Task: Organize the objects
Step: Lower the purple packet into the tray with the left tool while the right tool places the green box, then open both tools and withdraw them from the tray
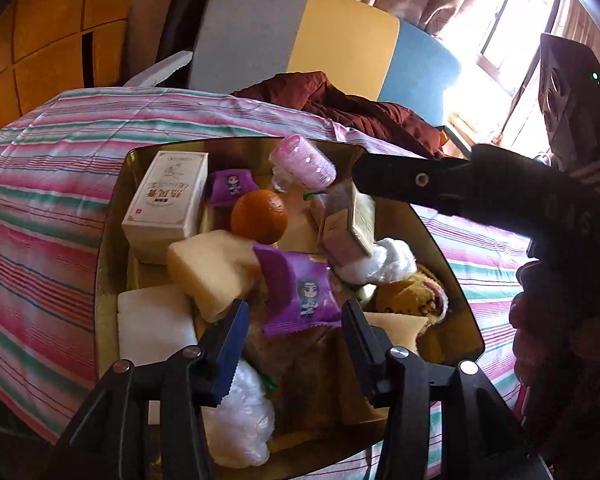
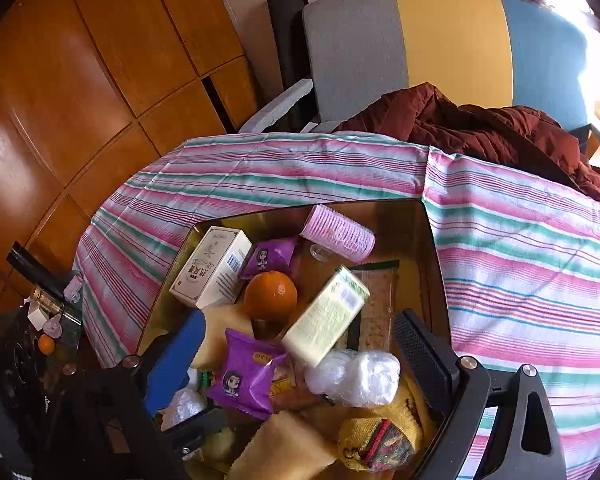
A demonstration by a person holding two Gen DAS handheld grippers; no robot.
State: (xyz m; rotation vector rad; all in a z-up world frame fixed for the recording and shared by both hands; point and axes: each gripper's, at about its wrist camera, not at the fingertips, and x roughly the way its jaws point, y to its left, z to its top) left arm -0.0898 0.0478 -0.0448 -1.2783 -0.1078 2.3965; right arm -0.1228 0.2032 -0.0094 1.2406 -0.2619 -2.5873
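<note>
The right gripper [image 2: 296, 354] hangs wide open over a gold tray [image 2: 428, 240] on a striped cloth [image 2: 520, 248]. A pale green box [image 2: 326, 316] lies tilted between its fingers, an orange [image 2: 271, 295] at ten o'clock from it, a white bag [image 2: 354, 376] at five.

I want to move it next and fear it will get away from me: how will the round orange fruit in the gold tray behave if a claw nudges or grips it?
The round orange fruit will likely roll when nudged, though the white printed box and purple snack packet beside it may stop it. Its smooth, curved skin could slip from a claw.
</note>
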